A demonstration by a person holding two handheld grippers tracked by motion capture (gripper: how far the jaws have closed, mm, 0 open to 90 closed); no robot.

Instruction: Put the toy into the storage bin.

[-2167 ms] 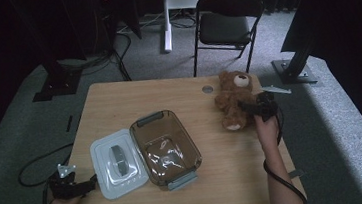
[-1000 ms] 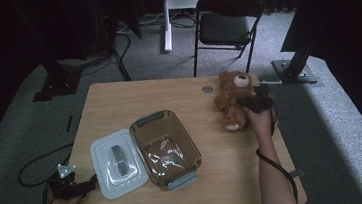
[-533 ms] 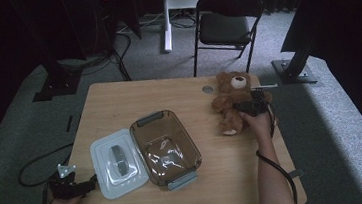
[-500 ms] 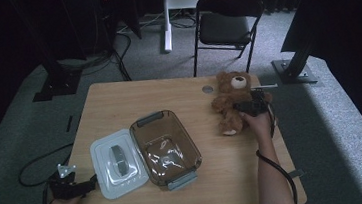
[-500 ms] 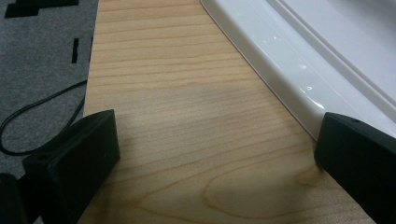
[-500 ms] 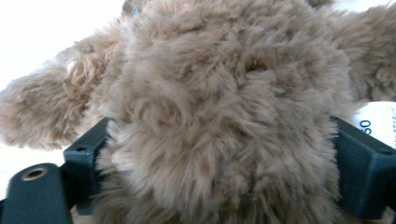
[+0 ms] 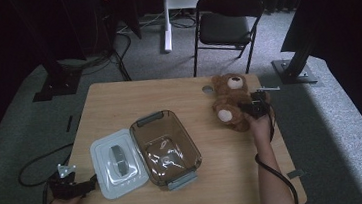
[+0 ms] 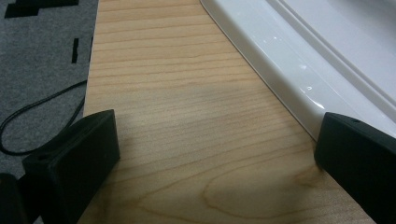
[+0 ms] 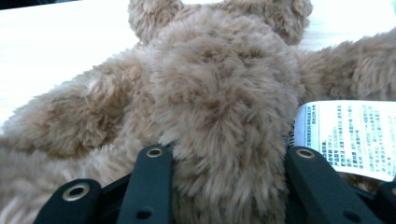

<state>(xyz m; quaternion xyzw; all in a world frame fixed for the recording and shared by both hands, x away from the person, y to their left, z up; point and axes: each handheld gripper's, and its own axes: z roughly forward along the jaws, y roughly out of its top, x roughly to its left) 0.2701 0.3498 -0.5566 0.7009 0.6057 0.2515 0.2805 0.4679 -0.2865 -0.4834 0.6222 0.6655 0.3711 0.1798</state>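
Observation:
A brown teddy bear (image 7: 232, 102) lies at the far right of the wooden table (image 7: 133, 96). My right gripper (image 7: 250, 106) is at the bear's right side. Its jaws have just been closing, and in the right gripper view both black jaws press into the fur of the bear (image 9: 224, 93), so the right gripper (image 9: 229, 158) is shut on it. A white label (image 9: 345, 135) hangs beside the right jaw. My left gripper (image 7: 89, 185) rests open at the table's near left corner, next to the white lid (image 7: 117, 163). In the left gripper view the left gripper (image 8: 217, 154) holds nothing.
A clear brown container (image 7: 165, 146) stands open in the middle, touching the lid (image 8: 299, 60). A small round hole (image 7: 207, 88) marks the table left of the bear. A black folding chair (image 7: 228, 17) stands behind the table. A cable (image 7: 39, 163) trails on the carpet at left.
My right gripper has moved left into the bear's side and closed on it, and the bear's lower part has shifted a little. The left hand has kept still.

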